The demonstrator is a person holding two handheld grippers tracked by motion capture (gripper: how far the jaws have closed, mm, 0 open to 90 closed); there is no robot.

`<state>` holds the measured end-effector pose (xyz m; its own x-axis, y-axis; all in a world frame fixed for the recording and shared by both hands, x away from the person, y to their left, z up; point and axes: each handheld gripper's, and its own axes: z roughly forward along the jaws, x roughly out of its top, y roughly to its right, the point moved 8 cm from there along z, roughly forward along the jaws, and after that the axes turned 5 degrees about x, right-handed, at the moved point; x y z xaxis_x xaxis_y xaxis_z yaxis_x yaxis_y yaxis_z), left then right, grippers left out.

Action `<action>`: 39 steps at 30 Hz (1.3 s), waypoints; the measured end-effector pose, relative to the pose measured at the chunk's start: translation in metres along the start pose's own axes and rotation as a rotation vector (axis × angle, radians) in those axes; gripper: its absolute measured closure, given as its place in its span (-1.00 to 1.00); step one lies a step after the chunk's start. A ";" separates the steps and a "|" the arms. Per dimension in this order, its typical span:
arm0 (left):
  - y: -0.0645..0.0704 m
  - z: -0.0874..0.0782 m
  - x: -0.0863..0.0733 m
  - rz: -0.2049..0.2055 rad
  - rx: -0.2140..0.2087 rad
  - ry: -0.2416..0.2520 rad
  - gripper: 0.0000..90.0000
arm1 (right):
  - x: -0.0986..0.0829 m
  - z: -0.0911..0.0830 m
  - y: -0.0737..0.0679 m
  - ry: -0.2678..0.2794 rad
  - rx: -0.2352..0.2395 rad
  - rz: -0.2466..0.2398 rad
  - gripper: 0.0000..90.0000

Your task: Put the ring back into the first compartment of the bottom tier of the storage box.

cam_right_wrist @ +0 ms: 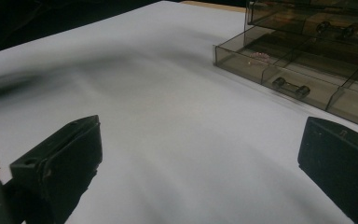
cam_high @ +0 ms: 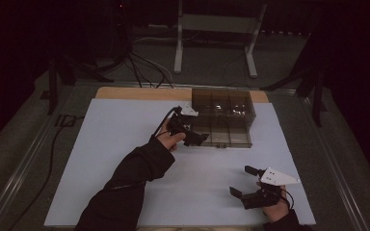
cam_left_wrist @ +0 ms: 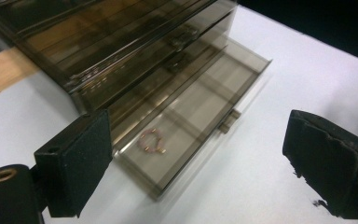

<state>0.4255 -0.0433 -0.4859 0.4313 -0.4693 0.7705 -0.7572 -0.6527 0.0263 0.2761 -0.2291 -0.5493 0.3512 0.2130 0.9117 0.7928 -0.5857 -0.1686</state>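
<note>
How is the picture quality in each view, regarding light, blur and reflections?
High view: dim, surroundings nearly black, only the white table top lit. Left gripper view: the open drawer is slightly motion-smeared, with soft reflections on the smoky plastic; the ring stays readable. Right gripper view: the table shows streaky blur and a soft shadow; its fingers look sharp.

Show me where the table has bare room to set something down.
The white board is bare left of the left hand-held gripper, and between both grippers, up to the right hand-held gripper. It is crowded at the smoky drawer box, with its open drawer holding a ring.
</note>
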 end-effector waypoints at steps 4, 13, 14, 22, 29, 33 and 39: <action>-0.001 -0.004 -0.003 0.018 -0.005 -0.004 -0.79 | 0.000 0.000 0.000 0.000 -0.003 -0.003 -1.00; -0.003 -0.019 -0.018 0.055 -0.023 -0.012 -0.79 | 0.000 0.000 -0.001 -0.004 -0.005 -0.002 -1.00; -0.004 -0.021 -0.019 0.057 -0.015 -0.012 -0.79 | 0.000 0.000 -0.001 -0.003 -0.005 -0.002 -1.00; -0.016 -0.042 -0.033 0.040 0.019 0.003 -0.79 | -0.001 0.000 0.000 -0.006 -0.008 0.000 -1.00; -0.027 -0.060 -0.049 0.023 0.049 0.009 -0.79 | -0.001 0.000 0.000 -0.005 -0.010 0.001 -1.00; -0.033 -0.067 -0.061 0.007 0.070 0.008 -0.79 | -0.002 0.000 0.000 -0.008 -0.009 0.002 -1.00; -0.042 -0.077 -0.081 -0.022 0.090 0.010 -0.79 | -0.002 0.001 -0.001 -0.009 -0.010 0.004 -1.00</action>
<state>0.3847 0.0680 -0.5010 0.4417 -0.4488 0.7768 -0.7004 -0.7136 -0.0140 0.2753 -0.2286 -0.5509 0.3589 0.2180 0.9076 0.7865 -0.5942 -0.1683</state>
